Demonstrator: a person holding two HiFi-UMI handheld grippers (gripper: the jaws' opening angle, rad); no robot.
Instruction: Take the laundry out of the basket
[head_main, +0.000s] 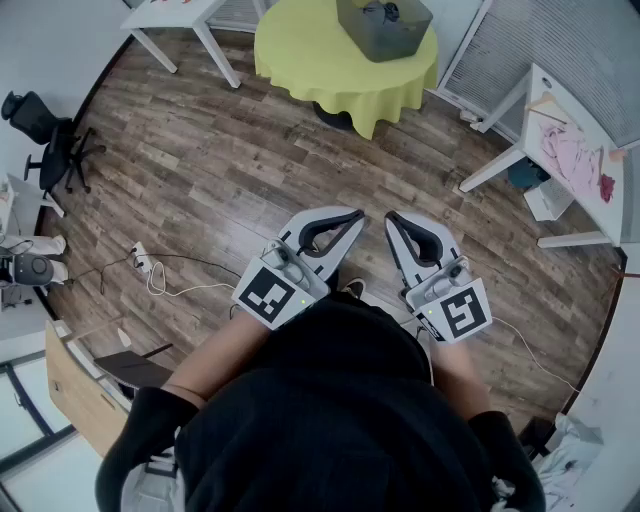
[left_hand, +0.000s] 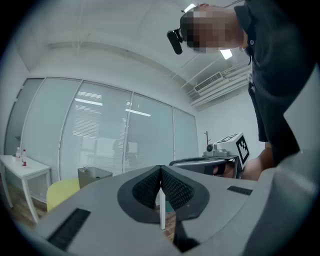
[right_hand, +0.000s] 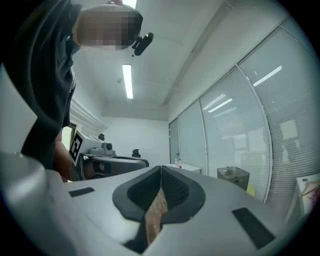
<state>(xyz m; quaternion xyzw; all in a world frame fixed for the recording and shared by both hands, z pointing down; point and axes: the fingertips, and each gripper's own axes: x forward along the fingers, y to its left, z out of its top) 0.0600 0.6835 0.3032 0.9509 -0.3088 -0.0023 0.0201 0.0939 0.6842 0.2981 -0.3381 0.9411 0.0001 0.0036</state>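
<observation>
Head view: left gripper (head_main: 352, 216) and right gripper (head_main: 393, 220) side by side, jaws pressed together, empty. Basket (head_main: 384, 30) at yellow table's (head_main: 300, 60) far edge, well apart.

A round desk (head_main: 300, 55) under yellow-green cloth, a black office chair (head_main: 48, 135) and a white power strip (head_main: 141, 262) on wooden floor (head_main: 220, 170).

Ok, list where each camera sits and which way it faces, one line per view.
Head view: on the person's head, steeply down at the floor, left gripper, right gripper; dark top and forearms show.
Left gripper view: on that gripper, level along its shut jaws toward a glass wall; torso shows.
Right gripper view: likewise on the right gripper; an arm shows.
Shared: all three show the basket.
</observation>
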